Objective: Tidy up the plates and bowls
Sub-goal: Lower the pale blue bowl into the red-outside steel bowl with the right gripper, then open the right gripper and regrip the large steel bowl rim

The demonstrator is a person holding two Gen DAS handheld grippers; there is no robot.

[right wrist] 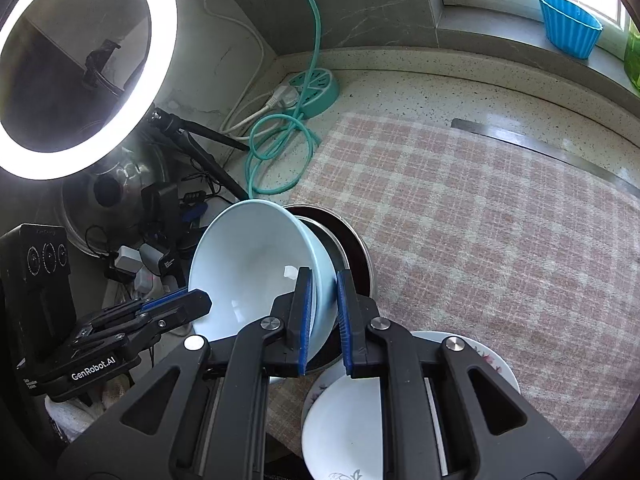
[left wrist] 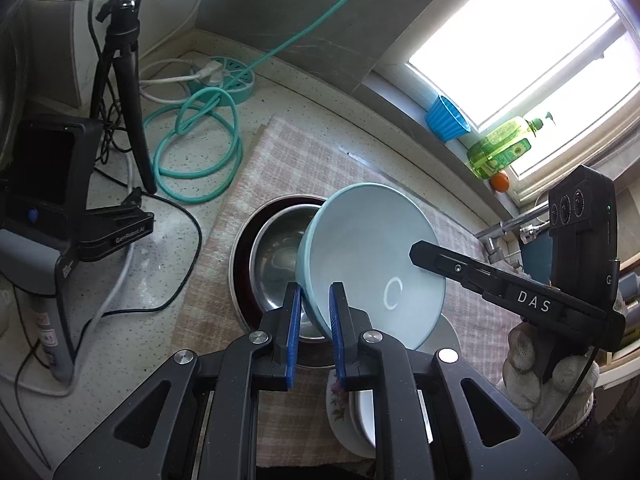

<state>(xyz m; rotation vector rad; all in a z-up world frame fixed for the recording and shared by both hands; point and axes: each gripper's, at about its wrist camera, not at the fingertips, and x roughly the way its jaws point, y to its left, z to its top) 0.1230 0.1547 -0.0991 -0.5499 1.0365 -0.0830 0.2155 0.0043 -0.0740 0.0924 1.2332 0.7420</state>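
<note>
Glazed pale-blue bowl (left wrist: 372, 264), round and smooth, is tilted on edge above a steel bowl (left wrist: 280, 256) on a checked woven cloth (right wrist: 480, 220). Left gripper (left wrist: 314, 336) and right gripper (right wrist: 322, 320) are each clamped on opposite rims.

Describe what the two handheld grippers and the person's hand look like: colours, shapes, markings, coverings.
Both the left gripper and right gripper are black with blue pads and silver pivot bolts. One is lettered "GenRobot.AI", the other "DAS". The hand wears a white knitted glove.
</note>
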